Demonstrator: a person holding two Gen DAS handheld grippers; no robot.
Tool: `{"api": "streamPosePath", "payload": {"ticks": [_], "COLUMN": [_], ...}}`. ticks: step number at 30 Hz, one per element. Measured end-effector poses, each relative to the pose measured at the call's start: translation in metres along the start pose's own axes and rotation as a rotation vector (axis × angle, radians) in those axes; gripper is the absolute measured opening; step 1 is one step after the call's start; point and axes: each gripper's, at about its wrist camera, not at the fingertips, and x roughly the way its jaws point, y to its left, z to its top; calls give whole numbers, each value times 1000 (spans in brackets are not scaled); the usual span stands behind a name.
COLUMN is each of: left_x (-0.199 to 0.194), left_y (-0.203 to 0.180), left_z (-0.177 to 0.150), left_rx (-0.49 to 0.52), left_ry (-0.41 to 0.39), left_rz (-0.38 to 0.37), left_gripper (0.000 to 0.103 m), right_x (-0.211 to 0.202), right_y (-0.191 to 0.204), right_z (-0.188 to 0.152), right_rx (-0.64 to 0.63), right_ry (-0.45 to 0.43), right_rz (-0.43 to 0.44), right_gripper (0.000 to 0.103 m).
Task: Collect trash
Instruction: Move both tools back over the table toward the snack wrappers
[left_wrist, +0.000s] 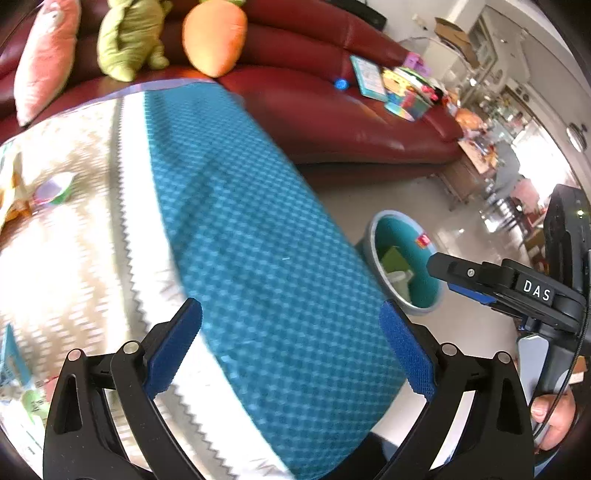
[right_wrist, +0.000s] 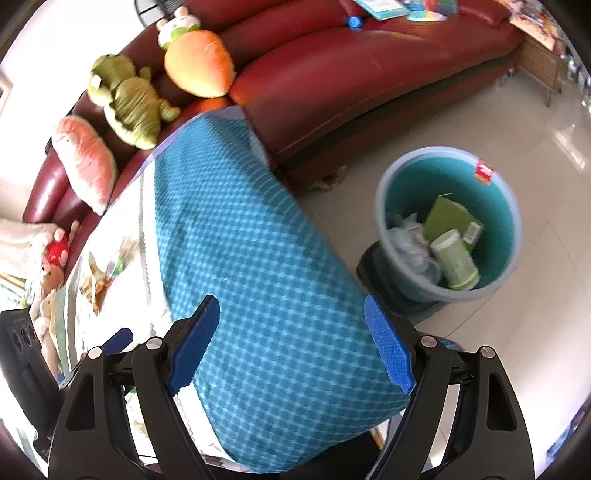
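Trash is in two places. Part of it lies in the teal bin (right_wrist: 448, 221) on the floor beside the worktop (left_wrist: 258, 240): a green carton (right_wrist: 452, 218), a green-labelled cup (right_wrist: 456, 264) and crumpled clear plastic. More remains on the worktop's pale cloth, where a wrapper scrap (left_wrist: 51, 188) lies near the far left edge.

The left hand-held gripper (left_wrist: 290, 347) has its jaws spread and holds nothing. It hangs over the blue checked runner, probably between picks. The right hand-held gripper (right_wrist: 291, 343) is likewise spread and empty, positioned near the worktop edge closest to the bin.

The bin mouth is unobstructed from above. A red sofa (right_wrist: 369, 74) bounds the far side. Open floor lies to the right of the bin, giving room to swing a load out over the rim.
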Motion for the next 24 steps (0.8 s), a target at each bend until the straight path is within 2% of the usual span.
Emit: {"api": "streamPosePath", "payload": {"ticks": [6, 15, 24], "left_x": [-29, -79, -135], "left_y": [43, 121, 195], "left_z": [-13, -35, -66], "left_rx": [-28, -75, -121], "left_ry": [-23, -51, -92], "left_rz": [49, 147, 273], "left_gripper": [97, 97, 97], "right_x": [13, 39, 60], "right_y": [40, 121, 211], "right_z": [-12, -45, -100], "right_rx": [-61, -232, -447], "right_ry": [36, 149, 304], "right_rz": [24, 62, 141], "right_gripper": [77, 77, 77]}}
